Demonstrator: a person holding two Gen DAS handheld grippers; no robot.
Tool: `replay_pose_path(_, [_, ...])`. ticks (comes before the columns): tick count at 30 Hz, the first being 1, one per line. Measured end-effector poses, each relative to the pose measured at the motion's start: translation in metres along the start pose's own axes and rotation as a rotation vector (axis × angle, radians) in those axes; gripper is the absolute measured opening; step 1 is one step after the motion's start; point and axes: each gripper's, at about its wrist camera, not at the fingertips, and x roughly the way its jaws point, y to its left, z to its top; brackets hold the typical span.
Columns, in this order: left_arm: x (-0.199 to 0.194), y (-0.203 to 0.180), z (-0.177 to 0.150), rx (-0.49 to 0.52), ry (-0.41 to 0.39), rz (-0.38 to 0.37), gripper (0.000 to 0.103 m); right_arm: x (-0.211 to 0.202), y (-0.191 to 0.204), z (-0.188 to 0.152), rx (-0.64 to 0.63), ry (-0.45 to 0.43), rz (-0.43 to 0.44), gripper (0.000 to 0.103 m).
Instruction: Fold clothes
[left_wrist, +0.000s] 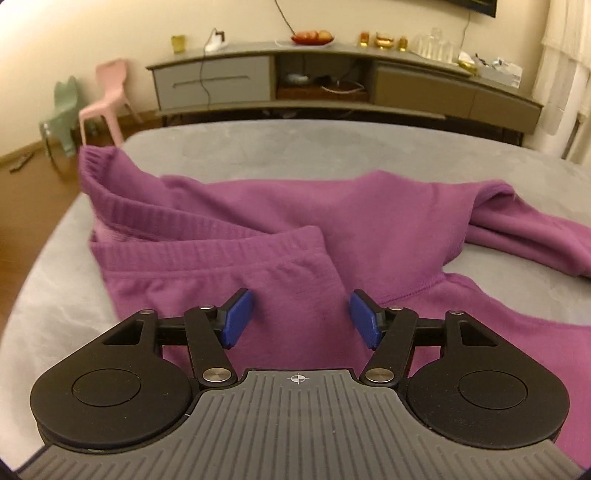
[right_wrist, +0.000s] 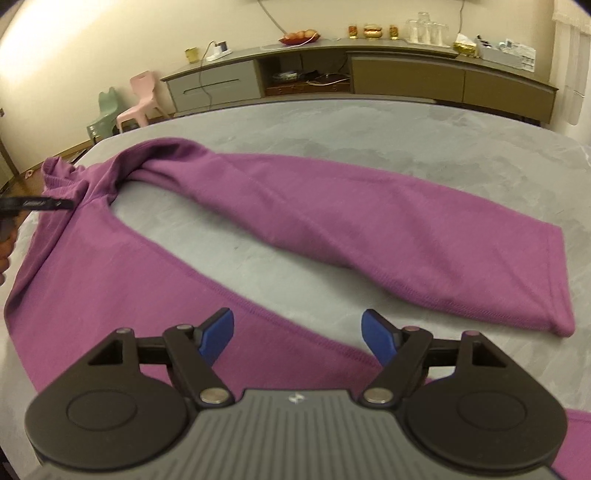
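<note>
A: Item 1, left wrist view. What's lying there?

B: Purple sweatpants (left_wrist: 295, 221), fleece w/ ribbed waistband (left_wrist: 207, 251), sprawling on the grey bed cover (left_wrist: 332, 147). Waistband end is bunching up toward the left edge of the bed; one leg is running off to the right. Left gripper (left_wrist: 302, 319) is hanging just over the cloth below the waistband, blue pads (left_wrist: 238, 317) standing apart, nothing between them, not pinching.

A: Handling notes?

B: Judging it soft, light, floppy, no stiffness at all. It's going to sag and drag if taken by one point. The ribbing is looking thicker, so prob. the best bite: pinch the waistband edge, both layers.

A: Item 2, right wrist view.

B: Same pants (right_wrist: 332, 229), seen from the leg side. One leg is lying across the bed cover (right_wrist: 369, 140) w/ its hem (right_wrist: 554, 295) at the right; the other leg is passing under the right gripper (right_wrist: 298, 338). Those jaws are also standing wide, empty, hovering over the inner seam. The other tool's tip (right_wrist: 37, 204) is showing at the far left by the waistband.

A: Grip there?

B: Hem or seam, I'm thinking; stitched edges are giving more to hold than flat fleece. Not slippery, not fragile. Background: long sideboard (right_wrist: 369, 74), pink chair (right_wrist: 138, 103), not involved.
</note>
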Motion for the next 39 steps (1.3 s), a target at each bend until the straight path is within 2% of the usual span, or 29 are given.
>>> replay_pose_path(2, [0.003,-0.006,0.002,-0.005,-0.002,-0.001,0.070,0.005,0.001,-0.003,-0.006,0.013,0.009,0.078])
replay_pose_path(4, [0.012,-0.011,0.005,0.002,0.006,0.042,0.068,0.006,0.003,-0.006,-0.022,0.008,0.004,0.080])
replay_pose_path(6, [0.020,-0.015,0.008,0.009,0.014,0.088,0.023,0.007,0.005,-0.006,-0.032,0.012,0.009,0.080])
replay_pose_path(8, [0.011,-0.001,0.009,-0.063,-0.014,0.084,0.000,0.006,0.007,-0.007,-0.041,0.015,0.012,0.080])
replay_pose_path(10, [-0.011,0.021,0.008,-0.167,-0.064,0.067,0.000,0.006,0.007,-0.008,-0.052,0.018,0.006,0.080])
replay_pose_path(13, [-0.078,0.073,-0.012,-0.342,-0.161,0.063,0.000,0.006,0.007,-0.008,-0.066,0.027,-0.013,0.080])
replay_pose_path(16, [-0.150,0.144,-0.060,-0.549,-0.205,0.172,0.000,0.005,0.005,-0.008,-0.071,0.040,-0.031,0.080])
replay_pose_path(19, [-0.179,0.208,-0.112,-0.775,-0.124,0.331,0.004,0.004,0.005,-0.006,-0.075,0.052,-0.038,0.080])
replay_pose_path(21, [-0.188,0.228,-0.131,-0.843,-0.114,0.379,0.012,-0.002,0.000,-0.001,-0.070,0.028,-0.030,0.080])
replay_pose_path(22, [-0.196,0.230,-0.135,-0.859,-0.141,0.413,0.018,-0.006,-0.004,0.002,-0.060,0.013,-0.027,0.080])
replay_pose_path(24, [-0.205,0.221,-0.130,-0.840,-0.202,0.445,0.029,-0.018,-0.029,0.009,0.023,-0.026,-0.044,0.080])
replay_pose_path(27, [-0.190,0.191,-0.100,-0.724,-0.225,0.298,0.039,-0.036,-0.074,0.019,0.150,-0.069,-0.098,0.080])
replay_pose_path(29, [-0.173,0.168,-0.078,-0.636,-0.225,0.198,0.043,-0.042,-0.108,0.027,0.213,-0.090,-0.188,0.080])
replay_pose_path(31, [-0.144,0.144,-0.059,-0.558,-0.212,0.128,0.047,-0.042,-0.140,0.033,0.257,-0.098,-0.274,0.081])
replay_pose_path(32, [-0.128,0.131,-0.051,-0.520,-0.202,0.101,0.048,-0.039,-0.155,0.034,0.270,-0.096,-0.316,0.081])
replay_pose_path(35, [-0.078,0.110,-0.047,-0.474,-0.150,0.089,0.045,-0.023,-0.177,0.029,0.286,-0.096,-0.332,0.081])
replay_pose_path(39, [-0.031,0.110,-0.065,-0.518,-0.029,0.059,0.040,0.001,-0.186,0.031,0.280,-0.066,-0.349,0.080])
